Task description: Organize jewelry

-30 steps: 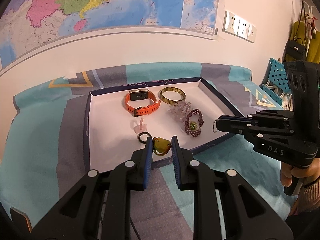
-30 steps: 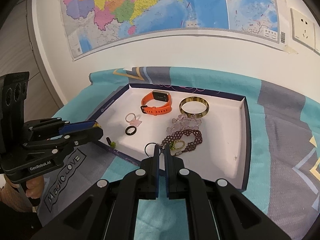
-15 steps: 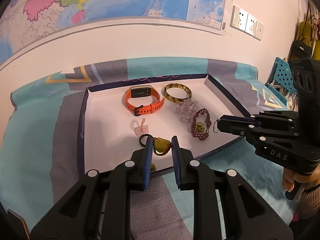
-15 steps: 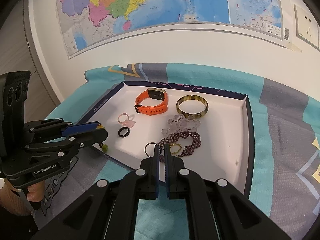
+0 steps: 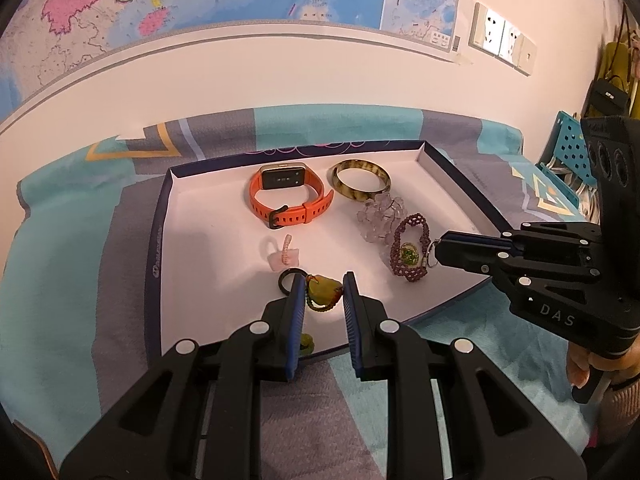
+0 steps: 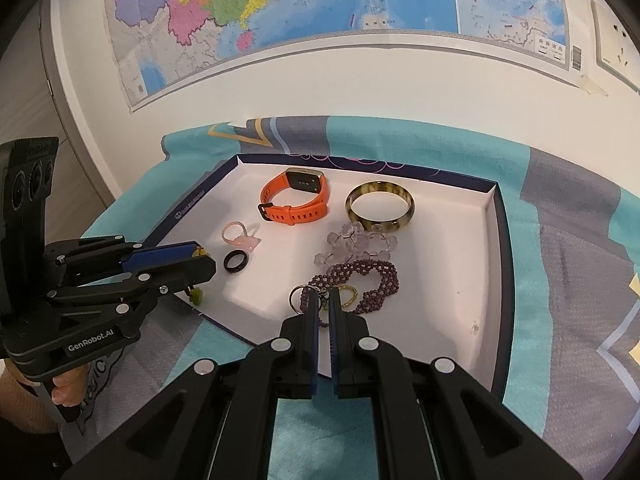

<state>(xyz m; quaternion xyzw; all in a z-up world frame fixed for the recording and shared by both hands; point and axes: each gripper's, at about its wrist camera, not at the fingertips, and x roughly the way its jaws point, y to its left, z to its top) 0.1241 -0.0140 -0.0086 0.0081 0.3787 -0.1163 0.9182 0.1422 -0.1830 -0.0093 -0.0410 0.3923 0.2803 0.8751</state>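
So the tray [image 5: 160,236] is a shallow white box lid with a dark blue rim, sitting on a teal and grey cloth [image 5: 72,208] pushed up against the wall, map [image 6: 320,4] hanging above it. Most of the jewelry is already inside: an orange watch [image 5: 289,199] toward the back, a mottled brown bangle [image 5: 361,180] just to its right, a clear bead bracelet [image 5: 380,220] touching the bangle's near edge, and a purple bead bracelet [image 5: 408,254] overlapping that one on the near side. Over on the left half there's a pink ring [image 5: 283,252] and a black ring [image 5: 287,280] just in front of it. The left gripper [image 5: 323,294] is clamped on a green pendant [image 5: 322,292], both blue pads pressing its sides, holding it over the near edge of the tray with a small green bead [image 6: 196,295] dangling off it below the fingers. It looks like the pendant is clear of the tray floor, but the fingers hide the underside so that's hard to call. The right gripper [image 6: 325,304] has its jaws squeezed tight together, and a metal key ring [image 6: 299,298] sticks out at the tip beside its left finger, right over the near end of the purple bracelet; seems pinched there, with a yellow-green charm [image 6: 348,294] showing on the other side. A hand [image 5: 588,364] grips that gripper's handle at the lower right of the left view.
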